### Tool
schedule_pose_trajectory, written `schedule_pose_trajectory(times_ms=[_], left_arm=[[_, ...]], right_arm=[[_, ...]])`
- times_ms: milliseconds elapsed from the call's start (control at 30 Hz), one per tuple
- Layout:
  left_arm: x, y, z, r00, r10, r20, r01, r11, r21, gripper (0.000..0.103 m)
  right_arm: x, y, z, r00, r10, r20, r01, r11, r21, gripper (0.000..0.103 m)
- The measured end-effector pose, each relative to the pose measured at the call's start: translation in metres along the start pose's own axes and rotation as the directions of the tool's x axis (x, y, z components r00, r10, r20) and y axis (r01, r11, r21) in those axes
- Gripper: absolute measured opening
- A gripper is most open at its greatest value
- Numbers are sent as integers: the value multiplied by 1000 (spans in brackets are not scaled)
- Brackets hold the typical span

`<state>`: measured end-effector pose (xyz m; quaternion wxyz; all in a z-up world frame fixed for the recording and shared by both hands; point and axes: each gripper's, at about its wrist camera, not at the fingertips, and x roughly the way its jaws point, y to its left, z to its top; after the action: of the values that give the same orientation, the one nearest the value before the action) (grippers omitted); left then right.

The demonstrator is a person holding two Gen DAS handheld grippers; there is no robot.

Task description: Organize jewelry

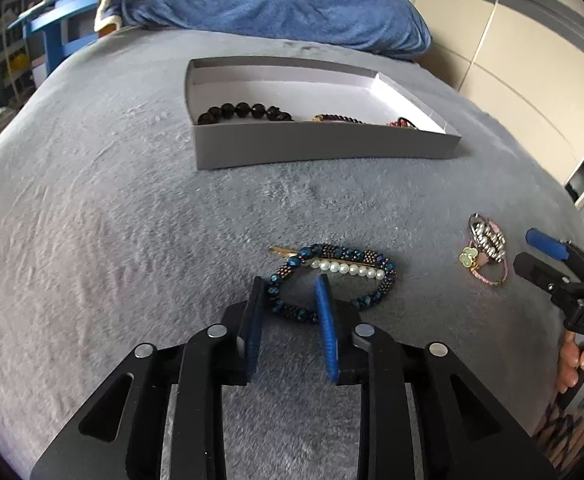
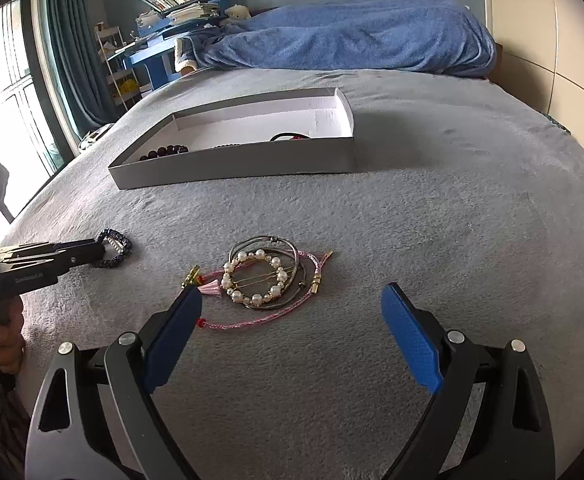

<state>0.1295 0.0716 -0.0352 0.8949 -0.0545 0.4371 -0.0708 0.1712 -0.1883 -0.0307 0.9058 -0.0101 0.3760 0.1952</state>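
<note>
Left claw (image 1: 290,284) low over the grey bed (image 1: 112,240), jaws narrowly apart. A loop of the blue beaded bracelet (image 1: 332,276) lies between the pads; contact not clear, looks loose. Pearl hair clip (image 1: 348,269) lies across that bracelet at its 12 o'clock side. Grey box (image 1: 324,146) at 12 o'clock, well apart, holding dark bead bracelets (image 1: 244,112). Right claw (image 2: 292,300) spread wide, empty, hovering just short of a tangle: pearl ring clip (image 2: 254,278), pink cord (image 2: 252,322), thin metal bangles (image 2: 288,248). A hand (image 1: 580,360) grips the right tool's handle.
</note>
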Motion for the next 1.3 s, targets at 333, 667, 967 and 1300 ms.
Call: schedule_pose_trajectory(times_ms=[333,667,967,1300], left_arm=[[1,-7,-2,1000,16,11,-17,999,36,23],[0,-6,-2,1000,9,11,-9,1000,29,23],[-7,-5,-4,999,-10,36,9,1000,22,8],[-16,-17,-4,996,-75,49,74,997,21,8]], right_arm=[[8,8,6,998,66,-15,-66,998,-21,70],[25,2,7,993,92,-77,-91,996,13,61],[20,0,5,992,112,-62,-111,994,23,31],[17,-3,6,994,94,-50,-93,995,38,41]])
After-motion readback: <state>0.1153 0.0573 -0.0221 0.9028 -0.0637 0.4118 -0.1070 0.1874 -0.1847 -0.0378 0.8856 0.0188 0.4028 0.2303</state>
